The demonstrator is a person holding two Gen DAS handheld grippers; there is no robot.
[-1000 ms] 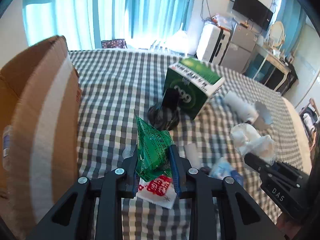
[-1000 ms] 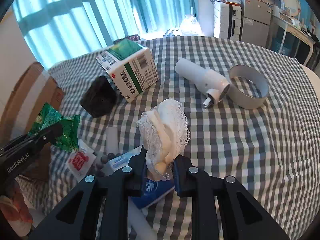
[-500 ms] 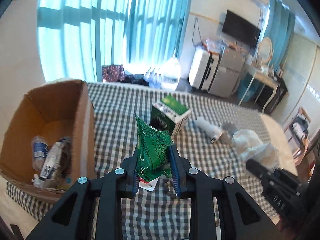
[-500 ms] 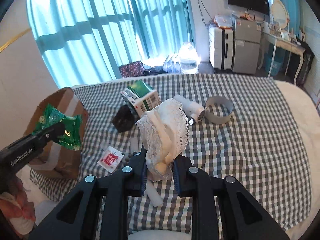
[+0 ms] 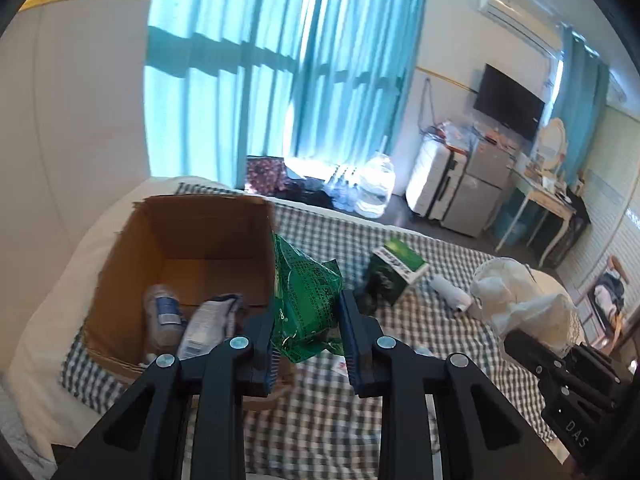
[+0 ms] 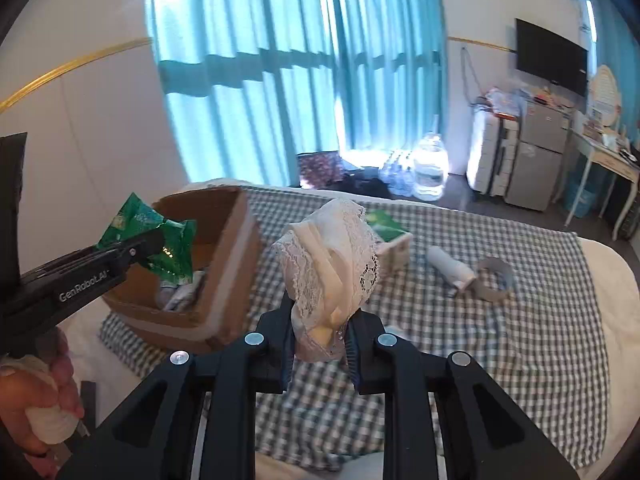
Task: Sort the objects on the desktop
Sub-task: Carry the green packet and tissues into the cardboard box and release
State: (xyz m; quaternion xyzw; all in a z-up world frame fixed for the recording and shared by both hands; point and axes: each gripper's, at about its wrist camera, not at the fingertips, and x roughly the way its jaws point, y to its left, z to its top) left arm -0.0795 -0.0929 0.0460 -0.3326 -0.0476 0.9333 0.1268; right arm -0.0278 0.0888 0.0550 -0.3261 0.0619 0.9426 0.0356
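Observation:
My left gripper [image 5: 307, 336] is shut on a crumpled green foil packet [image 5: 306, 304] and holds it high, near the right wall of an open cardboard box [image 5: 192, 240]. In the right wrist view the packet [image 6: 160, 244] hangs over the box [image 6: 228, 264]. My right gripper [image 6: 320, 336] is shut on a white lace cloth [image 6: 336, 264], raised above the checked tablecloth [image 6: 520, 320]. The cloth also shows in the left wrist view [image 5: 520, 300].
The box holds a small bottle [image 5: 162, 312] and a packet [image 5: 208, 324]. On the cloth lie a green-and-white carton [image 5: 396, 268], a white tube [image 6: 450, 268], a grey tape ring [image 6: 496, 280] and a dark object [image 5: 370, 296]. Furniture stands behind.
Both grippers have risen well above the table with their loads. The left gripper has moved left toward the box, whose inside now shows.

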